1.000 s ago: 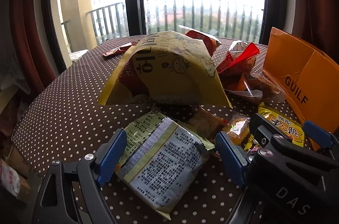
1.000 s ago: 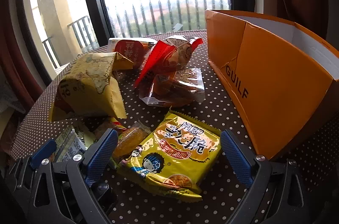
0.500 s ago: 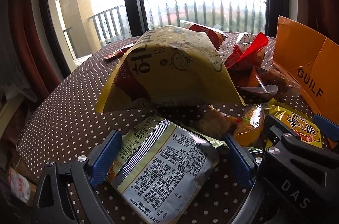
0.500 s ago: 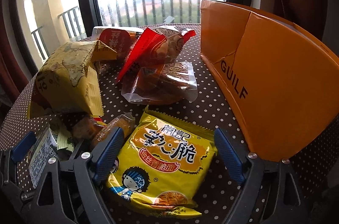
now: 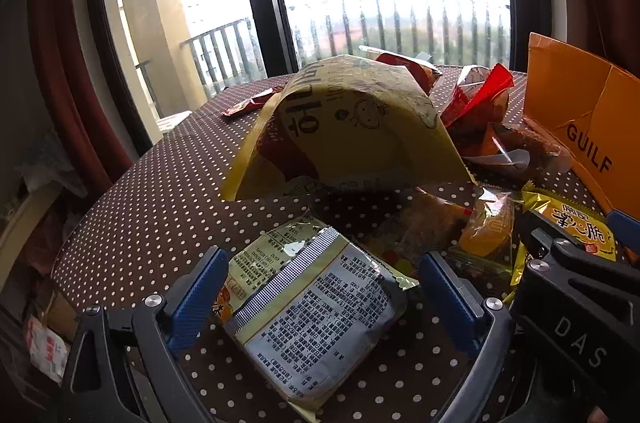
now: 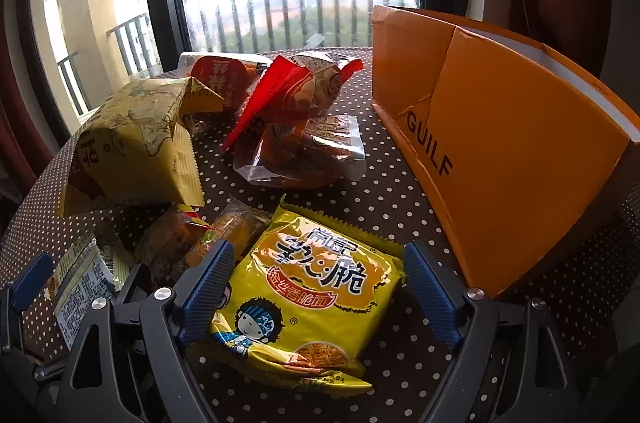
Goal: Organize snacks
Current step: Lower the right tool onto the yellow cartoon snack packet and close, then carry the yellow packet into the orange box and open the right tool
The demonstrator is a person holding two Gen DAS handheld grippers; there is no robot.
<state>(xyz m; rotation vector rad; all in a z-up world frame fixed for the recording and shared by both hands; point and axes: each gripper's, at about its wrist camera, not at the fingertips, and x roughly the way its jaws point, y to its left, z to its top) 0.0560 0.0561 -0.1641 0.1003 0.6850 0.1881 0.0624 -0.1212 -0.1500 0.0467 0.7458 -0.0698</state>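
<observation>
A packet with a grey printed back (image 5: pixel 316 319) lies on the dotted tablecloth between the fingers of my left gripper (image 5: pixel 322 257). Its jaws are opening, and a small gap shows at the right pad. My right gripper (image 6: pixel 319 248) straddles a yellow noodle-snack packet (image 6: pixel 312 295), and both blue pads touch its side edges. That packet still rests on the cloth. An orange open box marked GUILF (image 6: pixel 500 151) stands just right of the right gripper. The two grippers sit side by side, close together.
A big yellow bag (image 5: pixel 352 127) stands tented behind the left gripper. Red bags (image 6: pixel 296 91) and a clear pack of brown snacks (image 6: pixel 304 155) lie further back. Small wrapped cakes (image 6: pixel 232 231) sit between the grippers. A red sachet (image 5: pixel 248 105) lies far left. The round table's edge (image 5: pixel 80 263) curves off to the left.
Both grippers have edged forward and down around their packets. The left jaws have spread wider; the right jaws have narrowed onto the yellow packet.
</observation>
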